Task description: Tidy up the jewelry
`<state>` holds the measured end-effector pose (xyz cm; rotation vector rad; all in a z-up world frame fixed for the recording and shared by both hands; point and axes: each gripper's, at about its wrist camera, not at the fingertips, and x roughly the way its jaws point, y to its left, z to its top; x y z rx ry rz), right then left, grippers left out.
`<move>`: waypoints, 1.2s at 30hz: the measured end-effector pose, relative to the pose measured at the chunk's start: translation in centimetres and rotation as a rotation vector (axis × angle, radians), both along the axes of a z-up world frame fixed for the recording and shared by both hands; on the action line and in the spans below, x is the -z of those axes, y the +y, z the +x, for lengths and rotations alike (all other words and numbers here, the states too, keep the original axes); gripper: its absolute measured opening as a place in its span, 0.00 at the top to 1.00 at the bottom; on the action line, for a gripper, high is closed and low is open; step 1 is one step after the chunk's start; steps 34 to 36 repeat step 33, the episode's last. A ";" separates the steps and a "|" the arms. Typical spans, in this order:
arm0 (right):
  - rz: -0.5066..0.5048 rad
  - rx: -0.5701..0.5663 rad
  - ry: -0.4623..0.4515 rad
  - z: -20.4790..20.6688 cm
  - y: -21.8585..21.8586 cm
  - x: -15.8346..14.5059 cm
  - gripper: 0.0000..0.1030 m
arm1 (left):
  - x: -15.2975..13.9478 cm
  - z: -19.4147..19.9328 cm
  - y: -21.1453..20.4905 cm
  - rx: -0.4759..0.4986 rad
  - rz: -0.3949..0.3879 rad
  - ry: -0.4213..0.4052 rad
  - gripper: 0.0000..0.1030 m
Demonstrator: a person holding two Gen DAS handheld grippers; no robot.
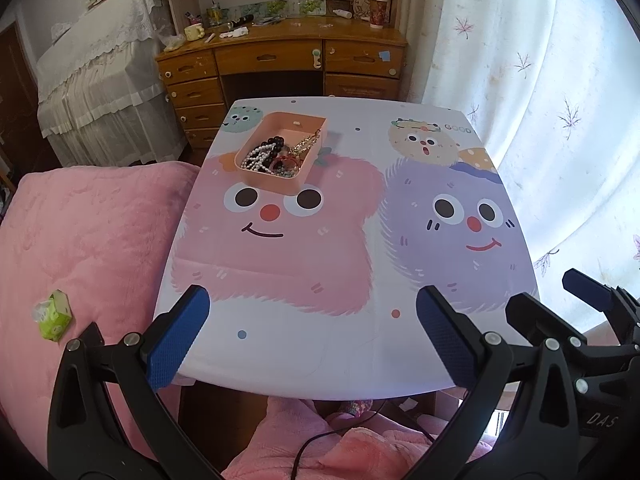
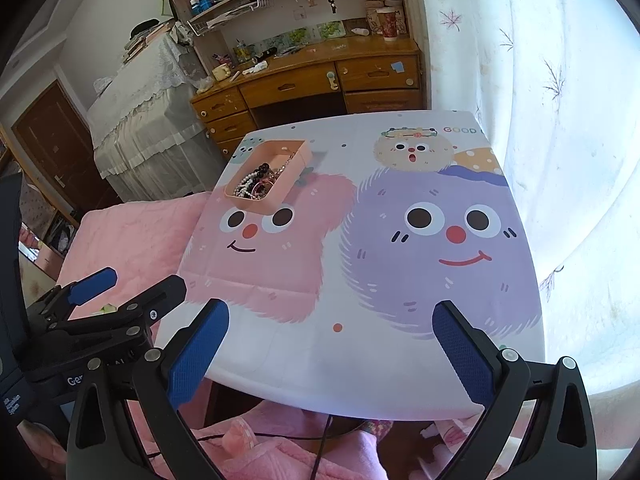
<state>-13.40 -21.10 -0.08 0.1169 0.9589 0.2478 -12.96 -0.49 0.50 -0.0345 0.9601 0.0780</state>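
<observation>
A pink rectangular box [image 1: 316, 130] [image 2: 296, 168] stands on the far left part of the cartoon-print table [image 1: 340, 340] [image 2: 360, 368]. Inside it lies a tangle of jewelry [image 1: 276, 154] [image 2: 258, 182]: white pearl strands, black beads, a gold chain and red pieces. My left gripper [image 1: 312, 320] hovers open above the table's near edge, nothing between its blue pads. My right gripper [image 2: 332, 332] is also open and holds nothing, at the near edge further right. Each gripper shows at the edge of the other's view: the right gripper [image 1: 592, 296] and the left gripper [image 2: 128, 288].
A pink quilted bed [image 1: 88, 240] borders the table's left side, with a small green carton [image 1: 54, 314] on it. A wooden desk [image 1: 280, 56] with drawers stands behind the table. A white curtain [image 1: 540, 100] hangs at the right. A black cable [image 1: 320, 440] runs over a pink robe below.
</observation>
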 end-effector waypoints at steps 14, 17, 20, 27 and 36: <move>-0.017 -0.024 -0.016 0.7 -0.3 -0.5 0.00 | -0.4 0.1 -0.6 -0.030 -0.001 -0.011 0.00; -0.016 -0.022 -0.016 0.6 -0.2 -0.5 0.00 | -0.3 0.1 -0.7 -0.032 -0.001 -0.011 0.00; -0.016 -0.020 -0.016 0.6 -0.1 -0.5 0.00 | -0.3 0.1 -0.5 -0.029 -0.001 -0.012 0.00; -0.014 -0.015 -0.017 0.9 -0.7 -0.4 0.00 | -0.4 0.2 -0.8 -0.030 0.003 -0.014 0.00; -0.008 -0.007 -0.016 1.5 -1.9 -0.2 0.00 | -0.5 0.5 -1.5 -0.030 0.011 -0.020 0.00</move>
